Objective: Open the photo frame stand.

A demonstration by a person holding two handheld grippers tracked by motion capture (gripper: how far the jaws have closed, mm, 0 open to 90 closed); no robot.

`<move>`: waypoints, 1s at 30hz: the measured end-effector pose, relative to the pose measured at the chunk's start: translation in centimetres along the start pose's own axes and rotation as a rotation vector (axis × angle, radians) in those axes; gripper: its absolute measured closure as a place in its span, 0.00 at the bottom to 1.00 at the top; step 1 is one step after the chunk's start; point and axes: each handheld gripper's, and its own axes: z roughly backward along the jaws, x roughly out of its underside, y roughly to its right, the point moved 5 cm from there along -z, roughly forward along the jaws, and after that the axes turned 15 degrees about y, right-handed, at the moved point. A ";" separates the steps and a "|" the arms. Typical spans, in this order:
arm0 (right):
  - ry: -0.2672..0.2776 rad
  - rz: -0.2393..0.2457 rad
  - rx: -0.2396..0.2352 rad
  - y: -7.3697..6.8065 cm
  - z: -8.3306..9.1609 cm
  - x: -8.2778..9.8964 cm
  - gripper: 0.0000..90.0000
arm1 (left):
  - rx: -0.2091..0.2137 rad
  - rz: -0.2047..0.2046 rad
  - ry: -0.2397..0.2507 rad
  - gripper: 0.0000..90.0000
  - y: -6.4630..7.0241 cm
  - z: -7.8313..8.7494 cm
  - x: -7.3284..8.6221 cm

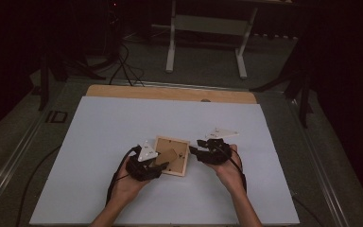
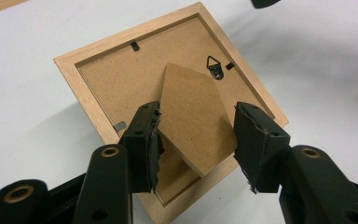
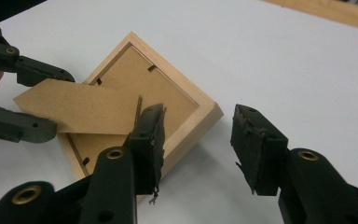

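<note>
A small wooden picture frame lies face down on the white tabletop, its brown backing board up. Its cardboard stand flap is swung up off the backing. My left gripper comes in from the frame's left, and its pads press on the flap's two side edges. The right gripper view shows the same grip on the flap. My right gripper hovers just right of the frame, open, with bare table between its jaws and its left jaw beside the frame's corner.
A wooden strip runs along the table's far edge. Behind it stand the white legs of another table and cables on the dark floor. A small metal hanger sits on the frame's backing.
</note>
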 end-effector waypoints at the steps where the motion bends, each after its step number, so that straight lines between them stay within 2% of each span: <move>1: -0.002 -0.006 -0.003 0.0 -0.1 0.0 0.59 | -0.001 0.000 0.002 0.58 0.0 0.0 0.0; 14: -0.040 -0.076 -0.049 0.1 -2.2 0.8 0.49 | -0.013 -0.017 0.010 0.58 0.3 0.1 0.1; 19: -0.073 -0.092 -0.035 0.5 -2.8 1.1 0.48 | -0.018 -0.025 0.016 0.58 0.4 0.2 0.1; 21: -0.103 -0.102 -0.036 0.7 -3.3 1.4 0.47 | -0.017 -0.033 0.021 0.58 0.4 0.2 0.1; 23: -0.106 -0.106 -0.038 0.7 -3.4 1.4 0.47 | -0.017 -0.037 0.020 0.58 0.4 0.2 0.1; 24: -0.106 -0.118 -0.048 0.7 -3.6 1.4 0.47 | -0.017 -0.037 0.020 0.58 0.4 0.2 0.1; 25: -0.103 -0.160 -0.072 0.9 -3.8 1.5 0.46 | -0.018 -0.050 0.024 0.58 0.5 0.2 0.1; 30: -0.112 -0.184 -0.090 1.1 -4.1 1.7 0.46 | -0.015 -0.052 0.025 0.58 0.4 0.2 0.2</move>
